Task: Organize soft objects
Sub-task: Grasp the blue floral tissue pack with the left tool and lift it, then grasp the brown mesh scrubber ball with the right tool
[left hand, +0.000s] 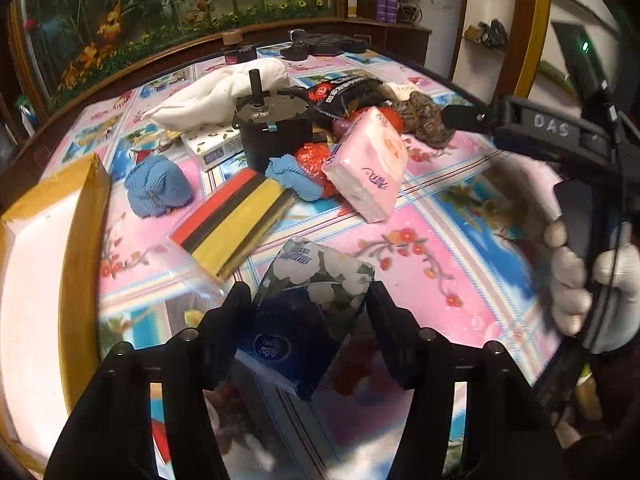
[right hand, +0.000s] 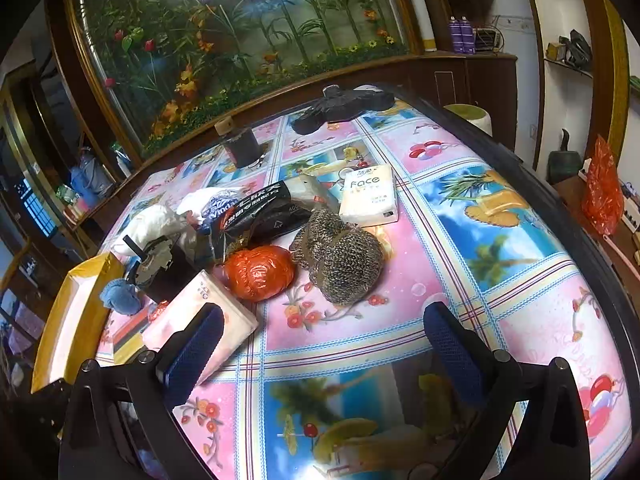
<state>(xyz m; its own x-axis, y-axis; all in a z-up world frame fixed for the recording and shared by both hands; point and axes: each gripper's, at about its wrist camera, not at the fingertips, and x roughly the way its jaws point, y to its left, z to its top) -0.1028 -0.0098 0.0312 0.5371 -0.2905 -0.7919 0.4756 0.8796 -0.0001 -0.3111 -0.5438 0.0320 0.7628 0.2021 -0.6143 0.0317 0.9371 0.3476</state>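
My left gripper [left hand: 308, 304] is shut on a blue floral tissue pack [left hand: 316, 292], held above the table. A yellow-rimmed box with a white inside [left hand: 36, 264] stands at the left; it also shows in the right wrist view [right hand: 76, 308]. A pink tissue pack [left hand: 366, 168], blue knit cloth [left hand: 158, 186], striped sponge pack [left hand: 240, 220], orange bag [right hand: 258, 272], brown knit cloth [right hand: 344, 256] and white "face" tissue pack [right hand: 370, 196] lie on the table. My right gripper [right hand: 324, 344] is open and empty, in front of the pink pack [right hand: 200, 320].
A black motor [left hand: 272, 128] stands among the soft things, with a white cloth [left hand: 224, 92] and a black packet [right hand: 256, 212] behind it. A black cup [right hand: 242, 146] and a dark glove [right hand: 344, 106] sit at the far edge. The table has a floral plastic cover [right hand: 480, 240].
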